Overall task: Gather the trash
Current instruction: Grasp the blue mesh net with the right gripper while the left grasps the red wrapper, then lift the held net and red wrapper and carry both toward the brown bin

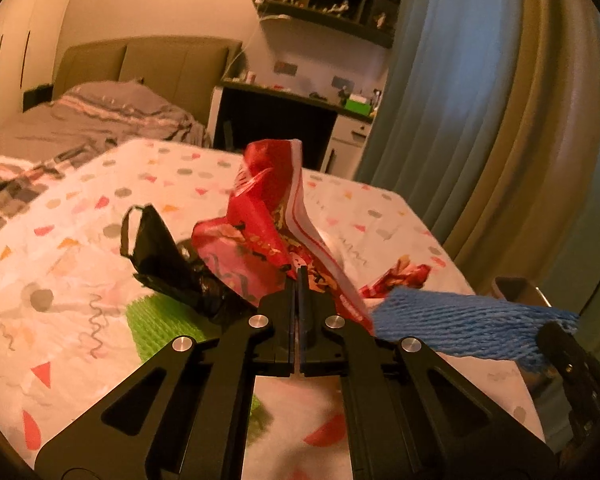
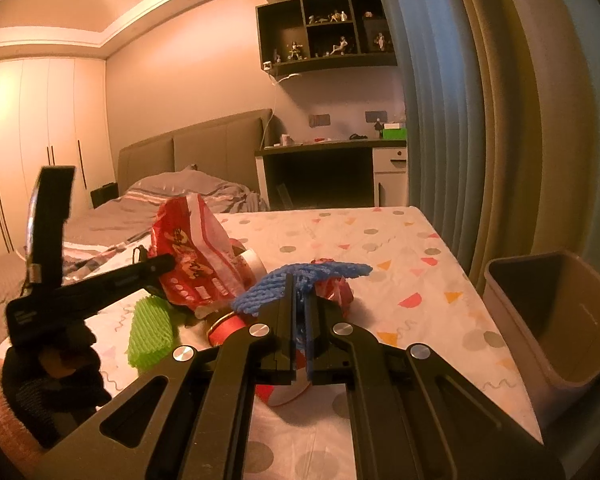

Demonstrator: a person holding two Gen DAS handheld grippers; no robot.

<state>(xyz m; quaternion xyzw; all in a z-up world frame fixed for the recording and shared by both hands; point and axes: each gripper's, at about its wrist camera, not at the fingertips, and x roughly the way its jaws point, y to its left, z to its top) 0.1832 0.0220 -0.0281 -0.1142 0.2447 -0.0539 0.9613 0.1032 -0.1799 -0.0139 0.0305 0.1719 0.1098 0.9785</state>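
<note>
Your left gripper (image 1: 299,280) has its fingers pinched on the red snack bag (image 1: 260,216), lifted above the counter (image 1: 80,264); your right gripper (image 2: 299,292) clamps the blue foam net (image 2: 300,280). The bin (image 2: 556,320) sits right: swing loosely and either limp piece could snag or slip.

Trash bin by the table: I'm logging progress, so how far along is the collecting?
Done: nothing visibly; the part of the trash bin that shows looks empty. In hand: the left gripper is shut on the red snack bag, and the right gripper is shut on the blue foam net. Left on the table: the green foam net, black bag and red cup.
</note>
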